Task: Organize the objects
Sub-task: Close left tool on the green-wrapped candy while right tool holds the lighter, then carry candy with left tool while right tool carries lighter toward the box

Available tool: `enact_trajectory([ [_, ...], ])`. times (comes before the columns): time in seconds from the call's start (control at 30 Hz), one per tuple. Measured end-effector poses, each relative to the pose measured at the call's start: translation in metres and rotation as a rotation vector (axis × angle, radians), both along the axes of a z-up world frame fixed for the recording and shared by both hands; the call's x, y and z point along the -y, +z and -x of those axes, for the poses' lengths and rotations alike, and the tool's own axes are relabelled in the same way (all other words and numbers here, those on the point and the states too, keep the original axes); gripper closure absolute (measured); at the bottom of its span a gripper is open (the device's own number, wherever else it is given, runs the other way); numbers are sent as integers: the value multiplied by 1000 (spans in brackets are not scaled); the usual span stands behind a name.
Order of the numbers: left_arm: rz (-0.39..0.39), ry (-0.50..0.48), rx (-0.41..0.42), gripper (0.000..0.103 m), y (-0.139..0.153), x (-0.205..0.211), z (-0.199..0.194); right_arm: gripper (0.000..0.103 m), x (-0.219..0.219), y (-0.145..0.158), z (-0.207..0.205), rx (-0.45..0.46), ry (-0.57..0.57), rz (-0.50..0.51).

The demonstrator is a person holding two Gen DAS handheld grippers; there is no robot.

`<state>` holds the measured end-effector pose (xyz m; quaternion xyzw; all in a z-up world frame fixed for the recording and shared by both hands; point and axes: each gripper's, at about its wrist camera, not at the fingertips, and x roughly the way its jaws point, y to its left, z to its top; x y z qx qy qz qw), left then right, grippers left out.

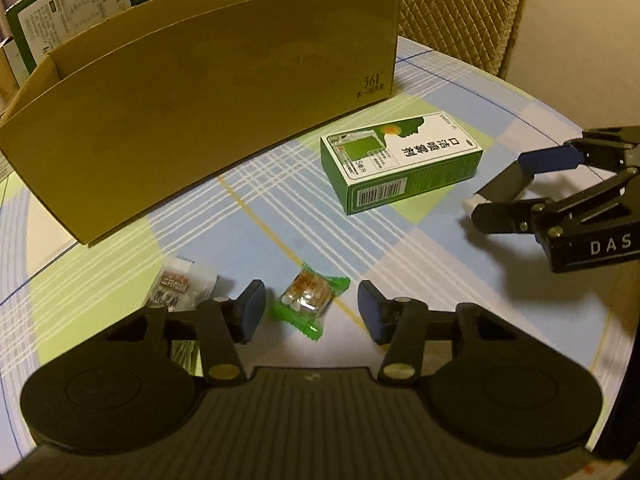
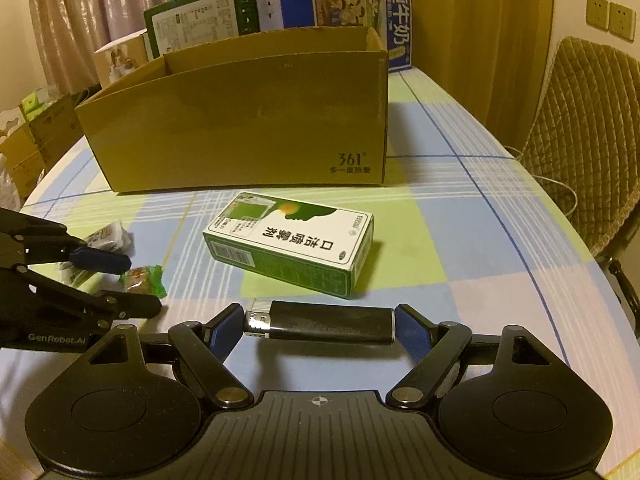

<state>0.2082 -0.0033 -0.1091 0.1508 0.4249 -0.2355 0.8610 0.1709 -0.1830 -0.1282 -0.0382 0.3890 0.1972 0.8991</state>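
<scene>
Dim, warm yellow indoor light in both my wrist views.
I see soft shadows under the green box [image 2: 292, 246] and beside the cardboard box [image 2: 240, 120] (fisheye bends its edges), dark vignetted corners and slightly soft, grainy detail.

Box [image 2: 240, 120] interior hidden behind front wall. Grey packet [image 1: 182, 288] at counter's near edge partly behind left tool [image 1: 311, 312] finger; print blurred. Lighter [image 1: 502, 190] mostly hidden by right tool [image 2: 320, 328] in left view. Chair [image 2: 588, 140] cut by right edge.
</scene>
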Motion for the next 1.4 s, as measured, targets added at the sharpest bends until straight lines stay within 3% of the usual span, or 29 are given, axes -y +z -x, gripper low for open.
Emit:
enact_trajectory([
  [0.1,9,-7,-7,66,0,1,-1,24,-1,0,-1,-3,2,-3],
  [0.17,13,-9,-16,78,0,3,-1,24,-1,-1,0,-4,4,-6],
  [0.27,3,8,-27,85,2,7,3,24,-1,0,1,-2,4,-12],
  [0.53,60,183,-69,86,8,0,11,24,1,9,4,1,8,-29],
  [0.8,136,373,-79,86,38,-13,37,24,0,37,16,35,31,-61],
  [1.1,186,489,-67,86,63,-23,69,24,-1,63,35,65,57,-83],
  [1.4,187,518,-37,87,83,-26,93,24,-1,81,55,76,85,-89],
])
